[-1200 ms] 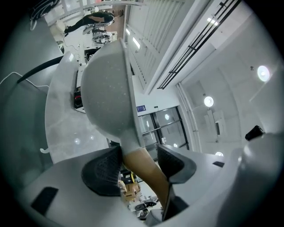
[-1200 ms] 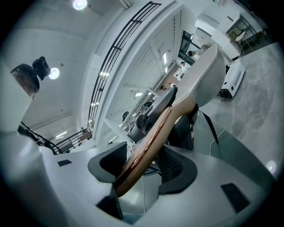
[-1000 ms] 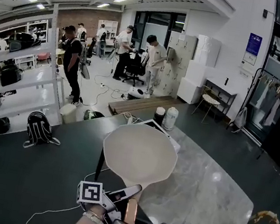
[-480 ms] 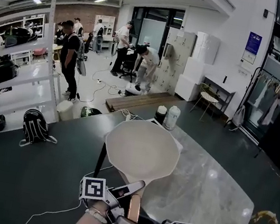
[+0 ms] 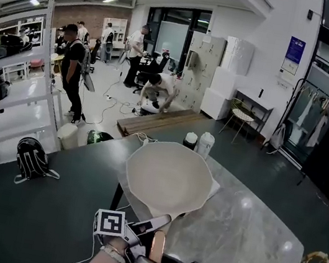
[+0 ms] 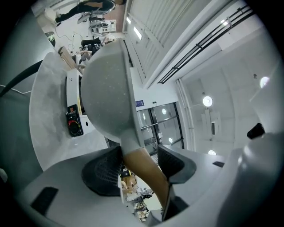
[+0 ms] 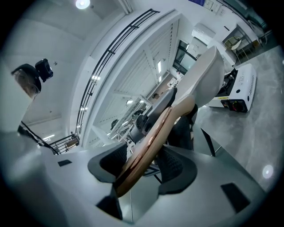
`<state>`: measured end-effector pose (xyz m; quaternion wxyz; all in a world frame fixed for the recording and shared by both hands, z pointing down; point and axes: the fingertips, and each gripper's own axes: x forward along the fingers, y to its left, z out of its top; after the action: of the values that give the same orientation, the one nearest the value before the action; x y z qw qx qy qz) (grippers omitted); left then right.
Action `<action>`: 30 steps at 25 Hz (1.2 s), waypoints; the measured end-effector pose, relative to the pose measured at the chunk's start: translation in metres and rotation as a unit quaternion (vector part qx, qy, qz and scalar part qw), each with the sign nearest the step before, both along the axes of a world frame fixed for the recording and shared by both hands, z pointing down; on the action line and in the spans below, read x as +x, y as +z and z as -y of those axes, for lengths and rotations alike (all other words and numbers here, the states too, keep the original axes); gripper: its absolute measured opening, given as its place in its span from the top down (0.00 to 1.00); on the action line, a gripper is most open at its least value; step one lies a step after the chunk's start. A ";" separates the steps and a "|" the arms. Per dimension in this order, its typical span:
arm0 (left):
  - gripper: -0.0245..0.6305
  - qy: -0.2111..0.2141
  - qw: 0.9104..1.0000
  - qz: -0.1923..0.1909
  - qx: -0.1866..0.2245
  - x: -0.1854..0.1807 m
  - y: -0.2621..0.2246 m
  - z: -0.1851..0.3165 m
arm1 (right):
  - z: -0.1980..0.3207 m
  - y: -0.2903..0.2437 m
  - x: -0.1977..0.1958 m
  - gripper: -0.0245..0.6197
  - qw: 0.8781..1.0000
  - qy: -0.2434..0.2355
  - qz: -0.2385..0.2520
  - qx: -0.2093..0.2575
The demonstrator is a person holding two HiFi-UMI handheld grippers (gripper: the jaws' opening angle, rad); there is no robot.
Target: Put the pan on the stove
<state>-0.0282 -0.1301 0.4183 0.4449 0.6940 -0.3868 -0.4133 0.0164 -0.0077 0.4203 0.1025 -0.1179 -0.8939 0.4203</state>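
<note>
Colours of pan [image 5: 169,179] and table [image 5: 248,230].
We see a cream pan with tan handle [image 5: 157,249], a grey marbled table, a white stove [image 7: 242,86] with black panel.

Cream pan [image 5: 169,179] level, open side up, wooden handle [image 5: 157,244] clamped between both jaw pairs; white stove [image 7: 239,94] lies beyond them.

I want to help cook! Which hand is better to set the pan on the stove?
Probably left: left gripper clamps the handle just beside the pan, so it steers best toward the stove. Right gripper clamps the handle's end.
</note>
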 end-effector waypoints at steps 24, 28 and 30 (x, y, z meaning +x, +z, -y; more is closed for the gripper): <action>0.57 0.106 0.993 -0.006 -0.042 -0.082 0.018 0.102 | 0.096 0.009 -0.110 0.61 0.994 0.106 -0.009 -0.028; 0.57 0.117 0.992 -0.004 -0.050 -0.083 0.022 0.108 | 0.101 0.010 -0.115 0.61 0.993 0.114 -0.007 -0.036; 0.57 0.125 0.991 0.001 -0.053 -0.084 0.024 0.111 | 0.104 0.011 -0.117 0.61 0.992 0.121 -0.006 -0.040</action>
<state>-0.1125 -0.2413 0.4427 0.5288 0.7125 -0.3190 -0.3331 -0.1008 -0.1114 0.4312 0.0520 -0.0105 -0.8835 0.4654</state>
